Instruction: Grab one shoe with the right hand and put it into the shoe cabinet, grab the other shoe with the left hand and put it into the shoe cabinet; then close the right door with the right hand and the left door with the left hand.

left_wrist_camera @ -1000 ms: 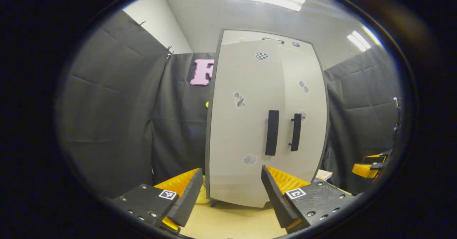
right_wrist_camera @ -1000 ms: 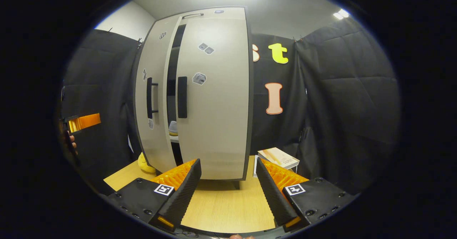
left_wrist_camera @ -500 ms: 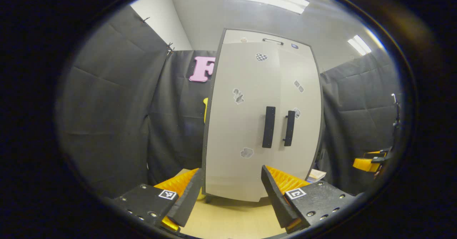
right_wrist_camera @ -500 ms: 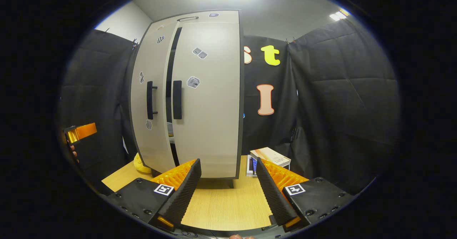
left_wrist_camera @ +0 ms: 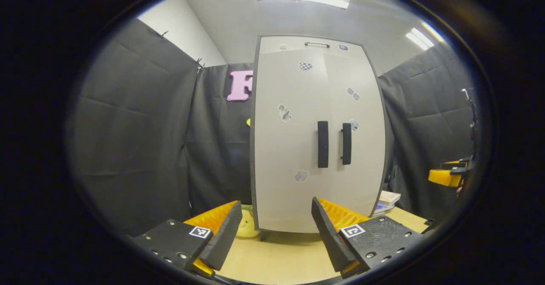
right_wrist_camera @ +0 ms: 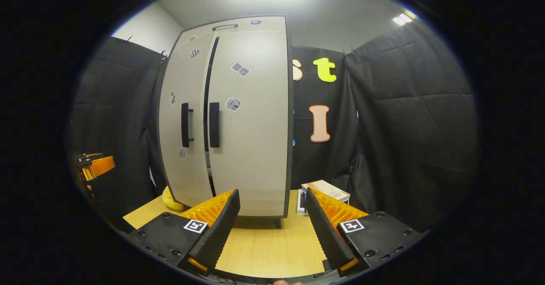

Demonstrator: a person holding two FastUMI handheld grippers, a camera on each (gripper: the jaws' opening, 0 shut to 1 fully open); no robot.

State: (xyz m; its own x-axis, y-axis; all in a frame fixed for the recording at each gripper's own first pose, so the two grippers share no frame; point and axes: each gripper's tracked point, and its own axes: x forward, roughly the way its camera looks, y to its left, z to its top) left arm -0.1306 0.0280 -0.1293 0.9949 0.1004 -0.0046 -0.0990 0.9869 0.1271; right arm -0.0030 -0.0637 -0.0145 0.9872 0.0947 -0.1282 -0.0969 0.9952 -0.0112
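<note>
Compared with a second ago: drawn back from the shoe cabinet, with more of the wooden table showing under it in the left gripper view, and the cabinet squared up to that camera. Left door now shut flush, its handle beside the right door's handle with no dark gap between them from this side. In the right gripper view, right door swung further in than before but not fully home: a thin dark slit still runs top to bottom between the two doors, narrower than a second ago. No shoe visible through that slit now, so inside the cabinet, hidden. Cabinet standing on the table toward its far edge, ahead of both grippers and apart from them. Left gripper wide open, holding nothing, touching nothing, hovering over the near edge of the table. Right gripper likewise spread wide and empty, above the near edge. Small yellow toy on the table at the cabinet's left foot; a box lying on the table by the cabinet's right side, near the far right corner. Other gripper seen off at the rim of each view.
</note>
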